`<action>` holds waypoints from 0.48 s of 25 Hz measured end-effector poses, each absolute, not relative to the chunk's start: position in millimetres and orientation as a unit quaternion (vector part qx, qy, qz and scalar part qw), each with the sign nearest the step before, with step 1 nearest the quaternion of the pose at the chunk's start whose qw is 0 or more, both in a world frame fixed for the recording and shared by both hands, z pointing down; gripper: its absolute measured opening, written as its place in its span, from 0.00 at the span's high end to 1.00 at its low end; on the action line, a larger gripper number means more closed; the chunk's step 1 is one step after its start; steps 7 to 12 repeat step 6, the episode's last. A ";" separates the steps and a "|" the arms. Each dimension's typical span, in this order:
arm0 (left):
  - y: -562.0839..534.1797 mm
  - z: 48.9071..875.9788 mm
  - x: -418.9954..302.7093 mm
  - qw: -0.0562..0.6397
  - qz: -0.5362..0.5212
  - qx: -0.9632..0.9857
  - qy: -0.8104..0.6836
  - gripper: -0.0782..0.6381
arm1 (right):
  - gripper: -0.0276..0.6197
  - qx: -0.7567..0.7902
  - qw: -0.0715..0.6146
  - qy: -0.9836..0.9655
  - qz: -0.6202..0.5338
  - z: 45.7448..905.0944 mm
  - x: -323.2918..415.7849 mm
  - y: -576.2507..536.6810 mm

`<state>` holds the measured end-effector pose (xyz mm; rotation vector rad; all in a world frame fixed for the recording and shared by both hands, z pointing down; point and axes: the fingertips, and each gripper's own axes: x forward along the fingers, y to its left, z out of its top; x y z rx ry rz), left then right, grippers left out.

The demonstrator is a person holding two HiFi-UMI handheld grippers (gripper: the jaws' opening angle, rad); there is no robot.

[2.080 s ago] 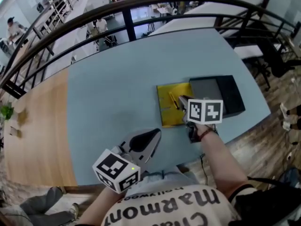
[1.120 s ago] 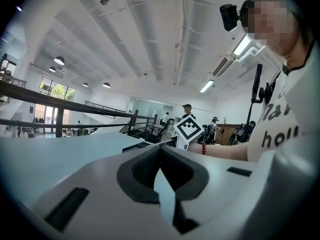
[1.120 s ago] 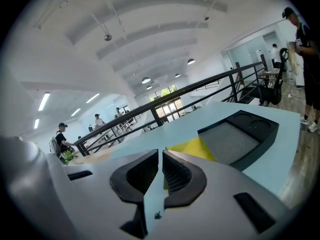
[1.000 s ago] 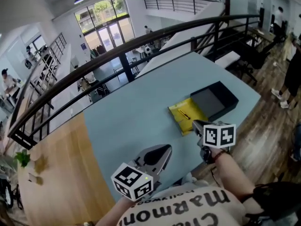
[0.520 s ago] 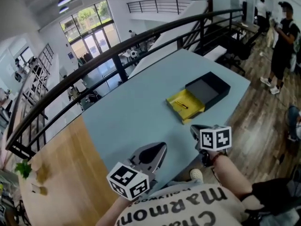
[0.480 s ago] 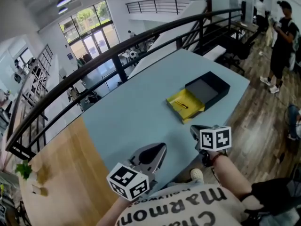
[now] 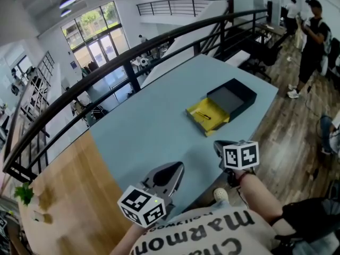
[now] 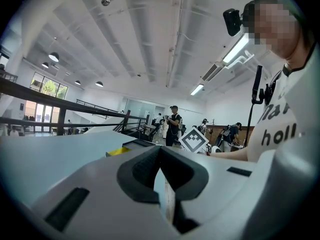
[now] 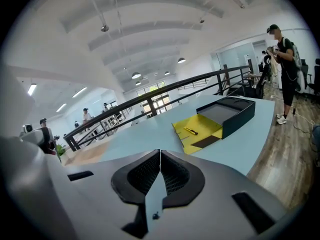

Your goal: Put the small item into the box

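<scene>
Both the left gripper and right gripper have shut, empty fingers; the small item beside the box looks light, stiff, thin; pinch it mid-length.

Ahead of the right claw we saw a pale blue table, a black railing past it, tall windows beyond, wooden floor to its right.

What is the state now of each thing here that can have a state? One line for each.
Left grey two-jaw gripper: shut, empty.
Right grey two-jaw gripper: shut, empty.
Black rectangular box: open, nothing seen inside.
Yellow flat tray: flat on the table, against the box.
Small dark stick-like item: lying on the tray, outside the box.
</scene>
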<state>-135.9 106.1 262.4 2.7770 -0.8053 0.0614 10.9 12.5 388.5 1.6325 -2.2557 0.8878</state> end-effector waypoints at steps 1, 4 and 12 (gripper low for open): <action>105.8 262.3 -138.5 0.124 0.019 0.953 -0.277 0.89 | 0.90 0.557 0.109 -0.767 0.300 387.0 10.7 11.4; 104.9 262.6 -144.0 0.124 0.013 0.952 -0.278 0.89 | 0.90 0.562 0.109 -0.764 0.298 384.3 11.3 9.5; 104.2 262.4 -145.9 0.124 0.013 0.952 -0.279 0.89 | 0.90 0.564 0.108 -0.762 0.298 383.8 12.0 8.7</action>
